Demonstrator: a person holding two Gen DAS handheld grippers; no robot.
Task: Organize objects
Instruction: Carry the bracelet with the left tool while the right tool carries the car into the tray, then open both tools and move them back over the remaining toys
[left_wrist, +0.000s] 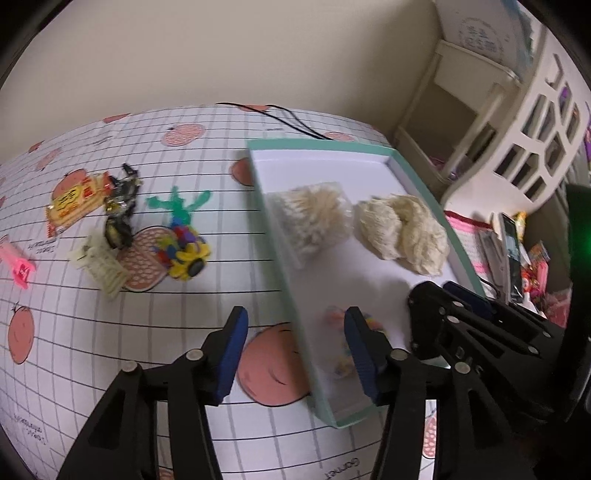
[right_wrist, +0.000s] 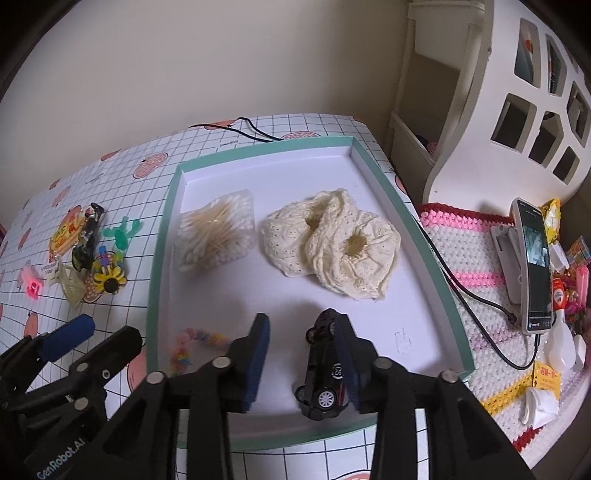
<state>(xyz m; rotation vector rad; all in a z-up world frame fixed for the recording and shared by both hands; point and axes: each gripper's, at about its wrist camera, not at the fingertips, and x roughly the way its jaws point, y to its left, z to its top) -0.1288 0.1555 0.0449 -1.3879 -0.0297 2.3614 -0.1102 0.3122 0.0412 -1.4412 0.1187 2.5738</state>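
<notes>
Left wrist view, my left gripper (left_wrist: 295, 350): released, nothing between its pads; it straddles the near left wall of the teal tray (left_wrist: 280, 236), 1 finger over the surface, 1 over the tray floor.
Left wrist view, done: inside the tray lie the packet of cotton swabs (left_wrist: 308, 218) and, at its 3 o'clock, the cream lace cloth (left_wrist: 402, 232); a blurred pastel bead string (left_wrist: 345, 347) lies near my right finger.
Left wrist view, left to do: a cluster well apart from the tray at 9 o'clock: yellow snack packet (left_wrist: 72, 206), dark figure (left_wrist: 120, 206), green cactus (left_wrist: 181, 203), yellow flower toy (left_wrist: 188, 254), cream clip (left_wrist: 101, 266), pink clip (left_wrist: 18, 264).
Right wrist view, my right gripper (right_wrist: 301, 354): spread wide over the tray floor; the black toy car (right_wrist: 325, 369) lies on its side touching the right pad, not pinched.
Right wrist view, progress: I count 4 things in the tray, 6 outside; I judge it under half done.
Right wrist view, off-task: phone (right_wrist: 533, 266) on a crocheted mat (right_wrist: 465, 251) at 3 o'clock.
</notes>
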